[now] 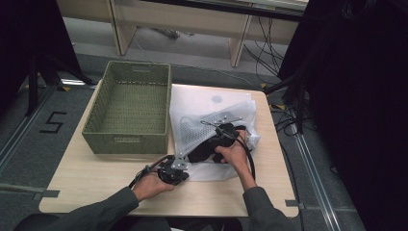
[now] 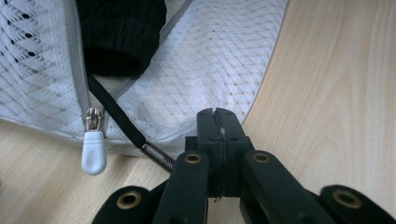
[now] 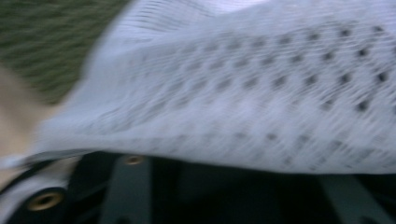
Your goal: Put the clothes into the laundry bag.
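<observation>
A white mesh laundry bag [image 1: 192, 126] lies on the table, its zipper open, with a black garment [image 1: 204, 149] partly in its mouth. My left gripper [image 1: 180, 158] is at the bag's near corner. In the left gripper view its jaws [image 2: 217, 115] are shut on the bag's hem [image 2: 196, 70], right of the white zipper pull [image 2: 93, 155]. The black garment [image 2: 122, 32] shows inside the opening. My right gripper [image 1: 224, 132] reaches into the bag by the garment. In the right gripper view blurred mesh [image 3: 243, 84] drapes over its jaws and hides the tips.
An empty green woven basket [image 1: 129, 105] stands left of the bag at the table's back left. White plastic sheeting [image 1: 211, 98] lies under the bag. Bare wood [image 1: 101, 178] runs along the near edge. A black cable [image 2: 116, 117] crosses the bag's mouth.
</observation>
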Demonstrator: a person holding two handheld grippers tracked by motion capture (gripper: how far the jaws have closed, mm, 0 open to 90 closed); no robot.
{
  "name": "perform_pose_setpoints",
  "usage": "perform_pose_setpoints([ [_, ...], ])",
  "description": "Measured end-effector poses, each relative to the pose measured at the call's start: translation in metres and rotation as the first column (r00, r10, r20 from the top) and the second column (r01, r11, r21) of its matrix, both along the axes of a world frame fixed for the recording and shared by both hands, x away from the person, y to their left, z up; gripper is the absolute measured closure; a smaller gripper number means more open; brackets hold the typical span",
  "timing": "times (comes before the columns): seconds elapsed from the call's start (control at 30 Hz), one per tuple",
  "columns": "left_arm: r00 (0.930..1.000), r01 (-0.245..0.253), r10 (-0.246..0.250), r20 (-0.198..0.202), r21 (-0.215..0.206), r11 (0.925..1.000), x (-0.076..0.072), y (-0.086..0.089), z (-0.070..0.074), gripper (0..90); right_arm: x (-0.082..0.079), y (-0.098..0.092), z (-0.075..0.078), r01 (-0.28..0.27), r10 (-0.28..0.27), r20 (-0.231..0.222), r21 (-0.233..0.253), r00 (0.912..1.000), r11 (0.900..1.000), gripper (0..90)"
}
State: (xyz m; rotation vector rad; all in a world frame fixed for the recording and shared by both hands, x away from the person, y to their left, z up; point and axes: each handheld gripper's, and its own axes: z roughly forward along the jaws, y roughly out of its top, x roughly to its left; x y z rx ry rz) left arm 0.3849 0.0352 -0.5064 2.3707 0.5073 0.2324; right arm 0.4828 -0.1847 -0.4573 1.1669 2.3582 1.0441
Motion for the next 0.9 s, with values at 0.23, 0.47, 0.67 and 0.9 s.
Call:
perform_pose_setpoints([
  [0.23,1.0,-0.001,0.001,-0.009,0.019,0.9998,0.001,0.001,0.001,88.9,-0.042,-0.026,0.032,-0.078,0.08,-0.028,0.04,0.9964,0.996,40.3],
  [0.47,0.9999,-0.006,0.006,-0.011,0.012,0.9999,0.001,0.001,0.001,88.8,-0.064,-0.059,0.036,-0.004,0.004,-0.008,0.008,1.0,1.0,37.9],
  [0.67,1.0,0.003,-0.003,-0.001,0.011,0.9999,0.002,0.001,0.001,88.8,-0.057,-0.051,-0.006,-0.016,0.013,-0.094,-0.036,0.9955,0.999,32.7],
  [0.9,1.0,0.001,-0.001,0.002,0.004,1.0,0.001,-0.001,0.0,88.9,-0.038,-0.004,-0.026,-0.073,0.062,-0.073,-0.161,0.9954,0.984,84.0],
])
